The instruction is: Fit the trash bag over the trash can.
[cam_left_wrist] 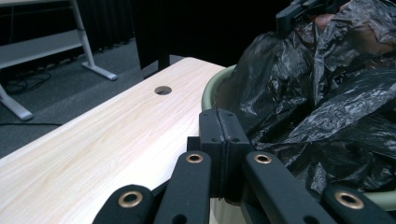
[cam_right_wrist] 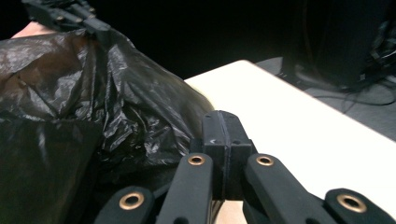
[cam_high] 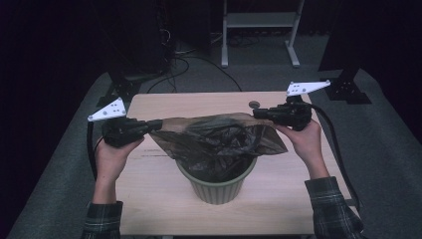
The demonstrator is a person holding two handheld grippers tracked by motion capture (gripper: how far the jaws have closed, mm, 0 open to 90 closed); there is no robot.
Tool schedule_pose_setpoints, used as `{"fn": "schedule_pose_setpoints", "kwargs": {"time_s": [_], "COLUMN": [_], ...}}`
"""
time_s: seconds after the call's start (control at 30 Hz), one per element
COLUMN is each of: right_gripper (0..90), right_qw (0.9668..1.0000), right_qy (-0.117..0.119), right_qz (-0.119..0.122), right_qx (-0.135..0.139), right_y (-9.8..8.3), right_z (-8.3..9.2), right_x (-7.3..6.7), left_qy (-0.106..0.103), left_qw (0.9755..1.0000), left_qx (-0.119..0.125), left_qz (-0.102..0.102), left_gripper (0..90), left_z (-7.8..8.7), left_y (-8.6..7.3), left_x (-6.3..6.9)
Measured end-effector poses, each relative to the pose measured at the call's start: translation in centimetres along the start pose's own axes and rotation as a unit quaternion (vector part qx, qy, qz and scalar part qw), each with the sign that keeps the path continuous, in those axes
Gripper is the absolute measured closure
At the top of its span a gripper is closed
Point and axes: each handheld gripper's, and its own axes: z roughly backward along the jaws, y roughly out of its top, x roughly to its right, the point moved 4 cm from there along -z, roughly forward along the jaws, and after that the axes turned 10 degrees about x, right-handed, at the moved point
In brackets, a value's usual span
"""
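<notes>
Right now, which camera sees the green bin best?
The high view: the green bin shows whole, standing on the table under the black bag. The left gripper view catches just its rim; the right gripper view doesn't clearly show it.

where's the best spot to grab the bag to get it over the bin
Probably the bag by its loose top edge, at opposite ends, coming in level from the left and right. The film there is thin, flat and clear of the bin rim, so shut jaws can pinch it.
</notes>
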Motion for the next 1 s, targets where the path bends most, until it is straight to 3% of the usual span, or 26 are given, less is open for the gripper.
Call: {"fn": "schedule_pose_setpoints", "kwargs": {"time_s": [0.17,0.33,0.47,0.57,0.77,0.8,1.0], "right_gripper": [90.0,90.0,90.0,90.0,90.0,90.0,90.0], "right_qw": [0.9998,0.9988,0.9967,0.9958,0.9951,0.9949,0.9929], "right_qy": [-0.021,-0.047,-0.079,-0.089,-0.093,-0.091,-0.093], "right_qz": [0.006,0.008,0.012,0.005,-0.003,-0.007,-0.014], "right_qx": [0.003,-0.007,-0.015,-0.019,-0.033,-0.041,-0.072], "right_y": [0.5,-0.1,-1.2,-2.4,-4.6,-5.5,-8.3], "right_z": [0.4,-0.1,-0.6,-0.9,-1.5,-1.9,-3.2], "right_x": [0.7,1.6,2.5,3.2,3.8,3.8,3.9], "left_qy": [0.007,0.015,0.028,0.029,0.018,0.017,0.015], "left_qw": [0.9999,0.9996,0.9987,0.9980,0.9976,0.9968,0.9944], "left_qx": [-0.008,-0.025,-0.043,-0.055,-0.063,-0.074,-0.098], "left_qz": [-0.003,-0.005,-0.004,0.005,0.023,0.026,0.036], "left_gripper": [89.9,89.9,89.9,89.9,89.9,89.9,89.9], "left_z": [-1.0,-2.6,-4.1,-5.0,-6.0,-6.4,-7.1], "left_y": [0.0,-0.4,-1.6,-3.0,-5.1,-6.1,-8.2], "left_x": [-0.6,-1.5,-2.3,-2.9,-3.2,-3.2,-3.2]}}
